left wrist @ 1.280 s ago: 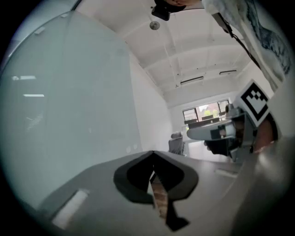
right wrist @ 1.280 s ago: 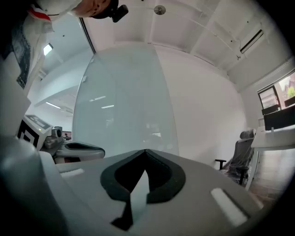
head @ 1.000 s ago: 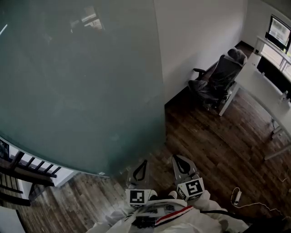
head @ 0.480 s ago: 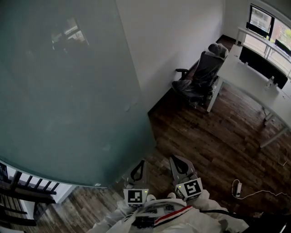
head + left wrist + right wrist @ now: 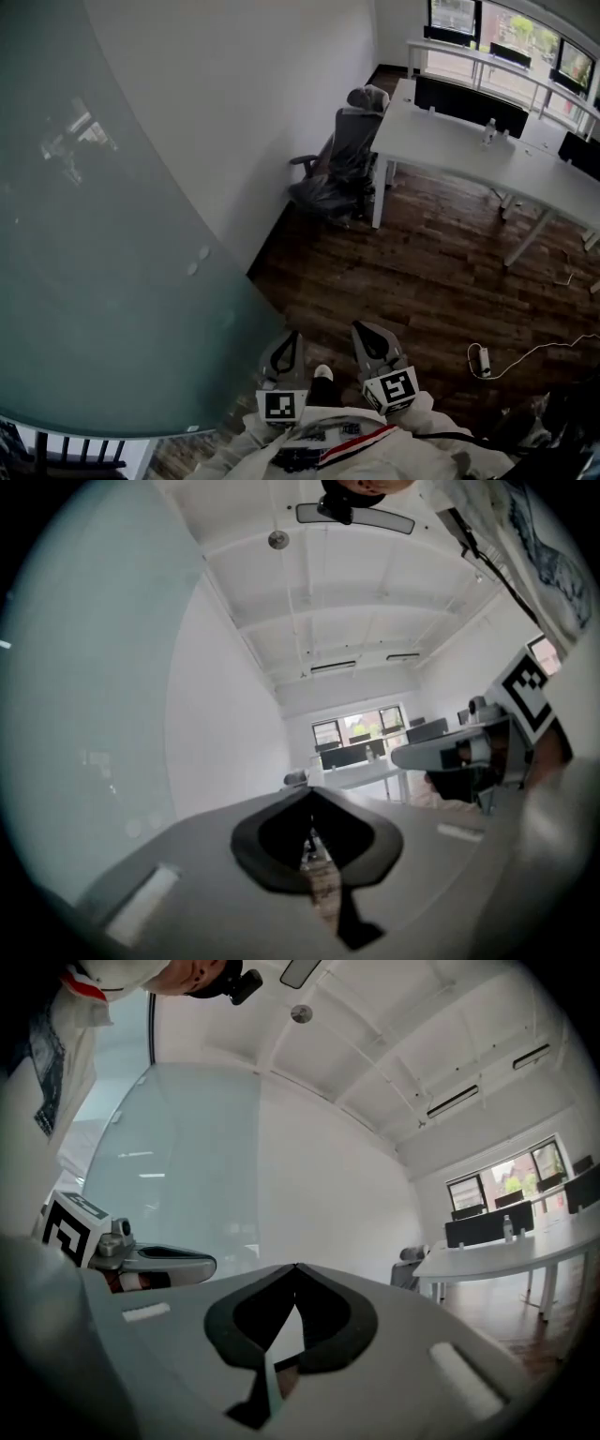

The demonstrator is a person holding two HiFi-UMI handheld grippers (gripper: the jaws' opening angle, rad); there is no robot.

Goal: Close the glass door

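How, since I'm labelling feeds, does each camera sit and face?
Head view: on the head, steeply down at floor, glass door, left gripper, right gripper, sleeves.
Left gripper view: along its shut jaws toward the desk; right gripper beside.
Right gripper view: along its shut jaws toward the glass door; left gripper beside.
All share the desk.

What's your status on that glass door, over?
Left gripper and right gripper shut, both empty. Glass door at left, no gripper on it. Office chair by the wall, apart from it.
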